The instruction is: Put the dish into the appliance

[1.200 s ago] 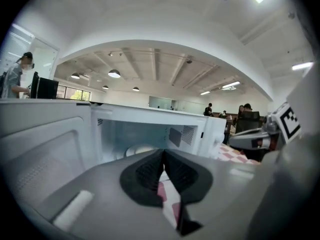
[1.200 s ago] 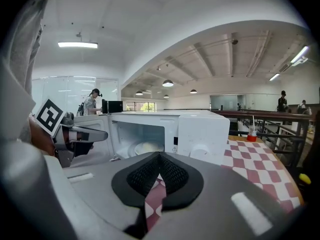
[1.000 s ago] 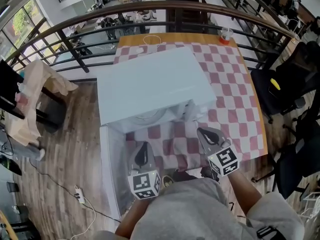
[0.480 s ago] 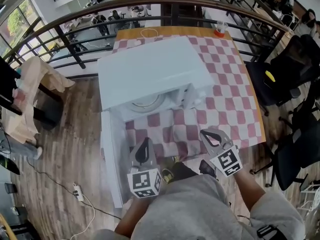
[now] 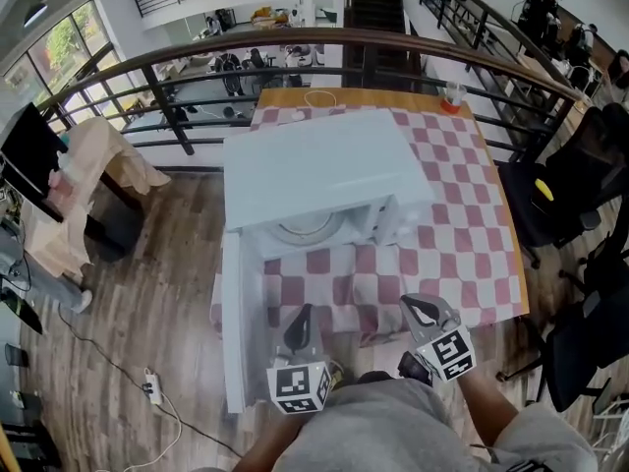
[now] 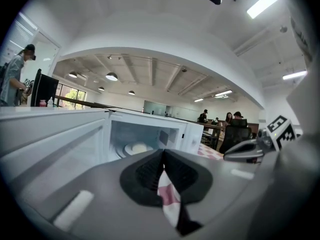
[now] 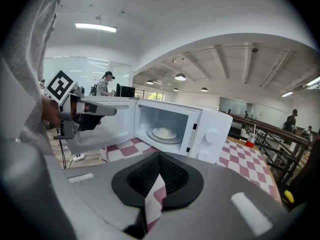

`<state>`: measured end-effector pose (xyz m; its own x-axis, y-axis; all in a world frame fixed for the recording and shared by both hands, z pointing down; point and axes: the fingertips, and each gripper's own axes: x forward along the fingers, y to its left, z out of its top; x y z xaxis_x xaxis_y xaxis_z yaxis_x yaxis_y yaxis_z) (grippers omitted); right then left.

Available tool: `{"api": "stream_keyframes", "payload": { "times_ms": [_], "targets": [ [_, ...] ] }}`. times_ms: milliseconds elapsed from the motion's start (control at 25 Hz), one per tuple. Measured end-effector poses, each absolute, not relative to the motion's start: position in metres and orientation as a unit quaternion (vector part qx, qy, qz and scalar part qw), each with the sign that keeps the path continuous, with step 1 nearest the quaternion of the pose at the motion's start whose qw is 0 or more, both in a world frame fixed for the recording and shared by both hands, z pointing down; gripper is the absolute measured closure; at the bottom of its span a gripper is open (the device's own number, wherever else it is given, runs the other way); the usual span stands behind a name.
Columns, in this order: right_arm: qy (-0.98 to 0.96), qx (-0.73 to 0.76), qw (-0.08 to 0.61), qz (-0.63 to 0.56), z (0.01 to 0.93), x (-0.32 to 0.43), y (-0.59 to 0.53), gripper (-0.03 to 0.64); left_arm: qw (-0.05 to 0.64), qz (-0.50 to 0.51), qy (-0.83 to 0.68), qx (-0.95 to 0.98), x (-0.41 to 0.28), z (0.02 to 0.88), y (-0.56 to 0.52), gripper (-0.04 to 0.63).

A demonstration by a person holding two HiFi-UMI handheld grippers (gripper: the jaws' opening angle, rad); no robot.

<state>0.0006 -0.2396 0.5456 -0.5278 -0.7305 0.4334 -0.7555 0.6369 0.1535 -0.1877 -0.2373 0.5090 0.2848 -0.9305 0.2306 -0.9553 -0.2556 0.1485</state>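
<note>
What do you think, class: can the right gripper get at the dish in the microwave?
Probably yes: the microwave door stands open, the dish shows plainly inside, and only tablecloth lies between it and the right gripper. Its jaws are shut, so they must open.

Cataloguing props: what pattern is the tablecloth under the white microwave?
Fabric tablecloth: red-white checks; head view shows it best.
</note>
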Motion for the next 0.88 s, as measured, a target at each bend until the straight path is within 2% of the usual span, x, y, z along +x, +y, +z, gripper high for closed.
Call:
{"api": "stream_keyframes", "payload": {
  "times_ms": [280,880],
  "targets": [
    [-0.877,0.428,0.217,0.025,0.539,0.023,-0.231,0.618,0.125,0.058,-0.617,0.775,-0.18,0.507,-0.213,0.583],
    [-0.875,0.443,0.183,0.064,0.544,0.099,-0.145,0.618,0.121,0.075,-0.628,0.765,-0.119,0.513,-0.116,0.583]
  ]
}}
